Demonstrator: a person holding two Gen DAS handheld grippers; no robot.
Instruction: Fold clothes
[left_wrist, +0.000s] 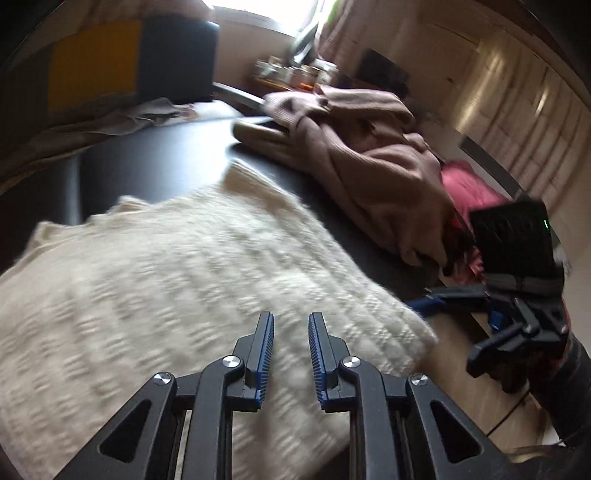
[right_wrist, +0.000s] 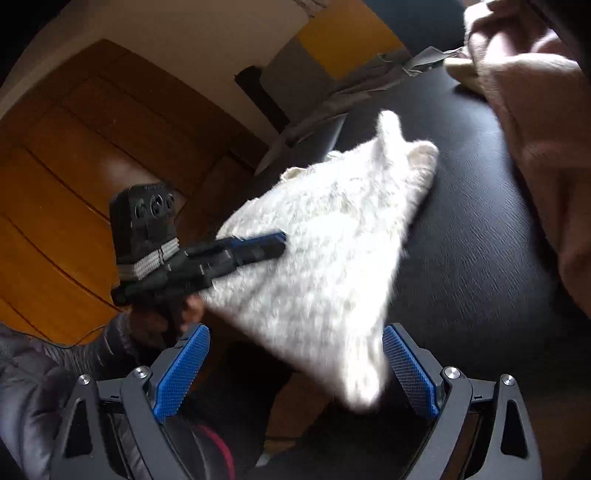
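A folded cream knit sweater (left_wrist: 177, 280) lies on the black table (left_wrist: 155, 162). My left gripper (left_wrist: 291, 321) hovers over its near edge with the jaws a little apart and nothing between them. In the right wrist view the sweater (right_wrist: 332, 240) hangs partly over the table edge, and the left gripper (right_wrist: 273, 242) rests over its left side. My right gripper (right_wrist: 295, 343) is wide open, with the sweater's near corner between the blue pads (right_wrist: 184, 365). The right gripper also shows at the right of the left wrist view (left_wrist: 436, 302).
A pile of tan and pink knitwear (left_wrist: 373, 158) lies on the far right of the table, with a red garment (left_wrist: 469, 188) beyond it. The pile also shows in the right wrist view (right_wrist: 535, 110). A wooden floor (right_wrist: 55, 177) lies below the table edge. Grey cloth (left_wrist: 147, 114) lies at the back.
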